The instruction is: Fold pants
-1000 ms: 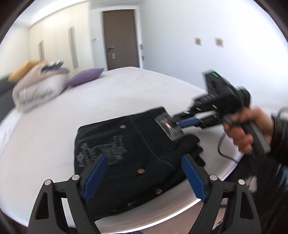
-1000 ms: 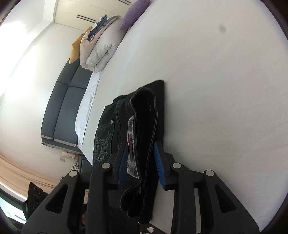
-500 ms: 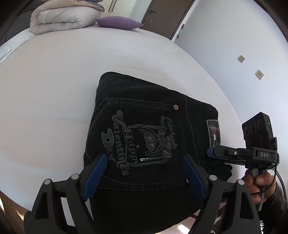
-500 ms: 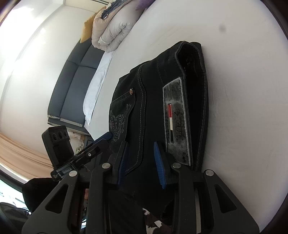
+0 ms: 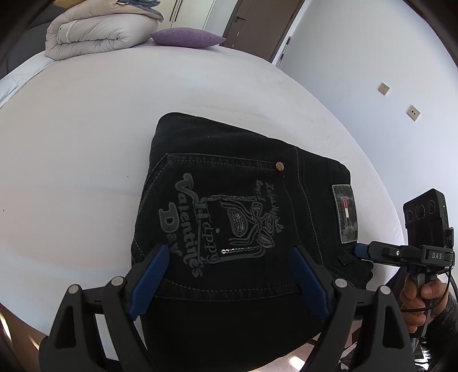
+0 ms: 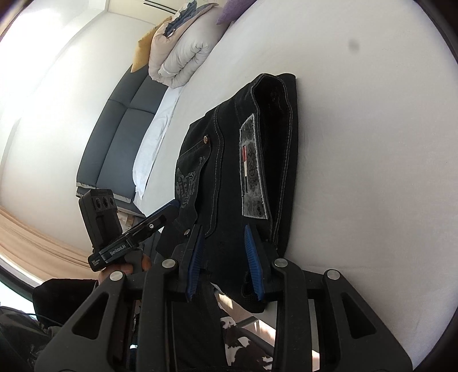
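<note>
Black jeans (image 5: 229, 186) lie folded into a thick square on the white bed (image 5: 86, 143), printed back pocket and grey waist patch facing up. My left gripper (image 5: 229, 274) hovers open just over their near edge, its blue pads spread wide above the fabric. My right gripper (image 6: 223, 257) is shut on the pants (image 6: 229, 160) at the near waistband corner, with dark cloth filling the gap between its pads. In the left wrist view the right gripper (image 5: 359, 249) meets that corner from the right, a hand (image 5: 423, 297) on its handle. The left one's finger (image 6: 160, 217) shows in the right wrist view.
A folded pale duvet (image 5: 100, 31) and a purple pillow (image 5: 186, 37) lie at the bed's far end. A grey sofa (image 6: 120, 128) stands beside the bed. The mattress edge runs just below the pants, with floor beyond it. A brown door (image 5: 249, 23) is at the back.
My left gripper swung in and tilted down over the pants, then held still. My right gripper lowered the raised waistband, so the pants now lie flat.
</note>
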The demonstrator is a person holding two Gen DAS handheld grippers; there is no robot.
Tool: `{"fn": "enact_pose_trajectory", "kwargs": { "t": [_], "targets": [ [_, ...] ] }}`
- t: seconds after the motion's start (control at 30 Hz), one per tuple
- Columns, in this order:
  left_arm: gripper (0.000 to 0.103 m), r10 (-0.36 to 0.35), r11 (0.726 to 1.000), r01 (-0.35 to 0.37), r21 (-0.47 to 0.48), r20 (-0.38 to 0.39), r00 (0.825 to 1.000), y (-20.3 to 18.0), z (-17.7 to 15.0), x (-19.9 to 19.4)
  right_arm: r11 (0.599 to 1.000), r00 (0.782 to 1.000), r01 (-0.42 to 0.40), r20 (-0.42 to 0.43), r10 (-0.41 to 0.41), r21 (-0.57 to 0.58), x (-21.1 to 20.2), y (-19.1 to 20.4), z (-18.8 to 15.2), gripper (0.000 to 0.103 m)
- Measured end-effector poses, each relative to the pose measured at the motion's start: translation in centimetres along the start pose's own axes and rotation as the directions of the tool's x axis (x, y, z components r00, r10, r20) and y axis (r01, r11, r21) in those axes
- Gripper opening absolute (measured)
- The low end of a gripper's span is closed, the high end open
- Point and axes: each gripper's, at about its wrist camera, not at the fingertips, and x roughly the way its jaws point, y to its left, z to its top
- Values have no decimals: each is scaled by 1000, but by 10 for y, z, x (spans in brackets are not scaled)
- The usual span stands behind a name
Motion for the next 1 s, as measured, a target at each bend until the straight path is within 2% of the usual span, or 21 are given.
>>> {"fn": "enact_pose_trajectory", "kwargs": {
  "t": [0.13,0.2,0.23,0.27,0.3,0.37,0.47,0.6,0.7,0.8,0.9,0.93,0.97,1.0],
  "targets": [
    [88,0,1000,0,-1,5,1000,0,-2,-6,1000,1000,22,11,-22,-10,-11,3,5,29],
    [88,13,1000,-13,-8,22,1000,1,-3,-15,997,997,71,34,-70,-15,-19,3,9,32],
    [88,28,1000,-28,-10,34,999,2,-4,-20,995,994,96,46,-95,-9,-22,2,11,37],
    [88,42,999,-42,-13,48,998,5,-3,-27,994,992,110,60,-110,7,-26,0,13,54],
    [88,49,999,-48,-24,67,997,9,-1,-34,993,990,114,83,-116,28,-30,-3,15,63],
    [92,62,997,-57,-52,98,993,22,3,-47,992,986,110,120,-117,63,-34,-8,20,63],
    [95,89,992,-78,-102,105,990,46,13,-51,994,989,105,100,-109,42,-27,-7,27,63],
    [95,35,991,-28,-133,48,998,71,28,-30,988,989,137,43,-141,77,-1,-11,37,63],
    [95,-38,986,33,-165,-27,999,84,35,-4,987,993,114,24,-117,113,9,-14,47,63],
    [91,-75,985,61,-160,-79,994,81,39,15,982,991,132,-15,-131,133,24,-13,56,63],
    [76,-90,991,78,-104,-123,988,65,41,25,979,991,133,-34,-129,151,36,-12,63,63],
    [64,-102,991,89,-100,-130,986,62,42,27,978,990,138,-40,-133,154,41,-12,66,63],
    [59,-115,989,101,-103,-139,984,60,42,30,978,989,145,-44,-140,151,47,-10,70,61],
    [58,-107,990,93,-103,-142,984,59,43,32,978,987,158,-50,-153,139,52,-7,73,53]
  ]
}}
